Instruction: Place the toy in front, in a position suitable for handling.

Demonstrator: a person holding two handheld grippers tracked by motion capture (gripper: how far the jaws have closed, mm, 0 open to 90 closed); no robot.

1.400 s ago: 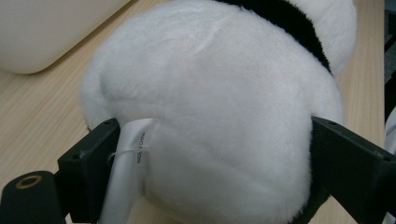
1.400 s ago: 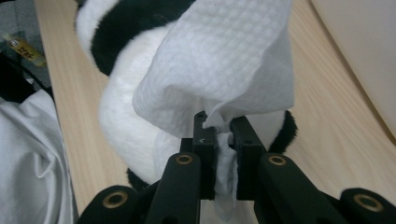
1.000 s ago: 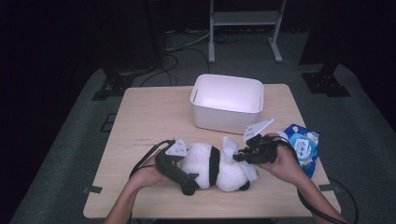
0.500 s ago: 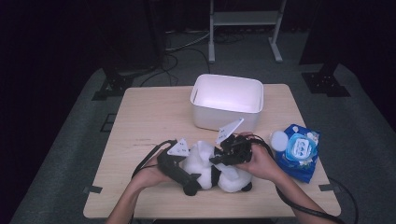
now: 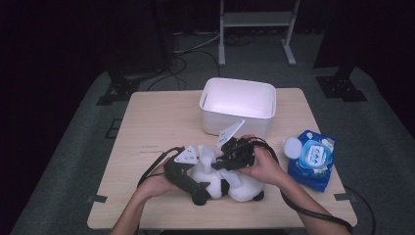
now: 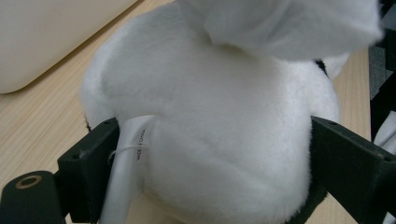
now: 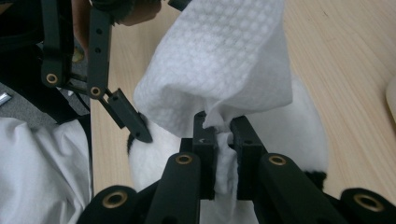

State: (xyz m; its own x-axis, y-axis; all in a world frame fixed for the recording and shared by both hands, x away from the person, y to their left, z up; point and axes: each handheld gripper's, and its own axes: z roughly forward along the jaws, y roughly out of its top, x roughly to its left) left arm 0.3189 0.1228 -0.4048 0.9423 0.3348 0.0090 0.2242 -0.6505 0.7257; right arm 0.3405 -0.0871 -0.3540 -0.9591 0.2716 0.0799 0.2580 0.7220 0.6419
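Low at the frame's centre, the left hand-held gripper (image 5: pixel 198 193) is clamping the plush toy (image 5: pixel 240 185) between wide-set jaws, while the right hand-held gripper (image 5: pixel 220 162) is pinching a white wipe (image 7: pixel 219 70) against it on the worktop (image 5: pixel 151 122), below the white bin (image 5: pixel 238 105).

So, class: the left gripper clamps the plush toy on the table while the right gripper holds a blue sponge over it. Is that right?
Not quite. The right gripper is shut on a white wipe, not a blue sponge, as the right gripper view shows. The left gripper does clamp the plush toy on the table.
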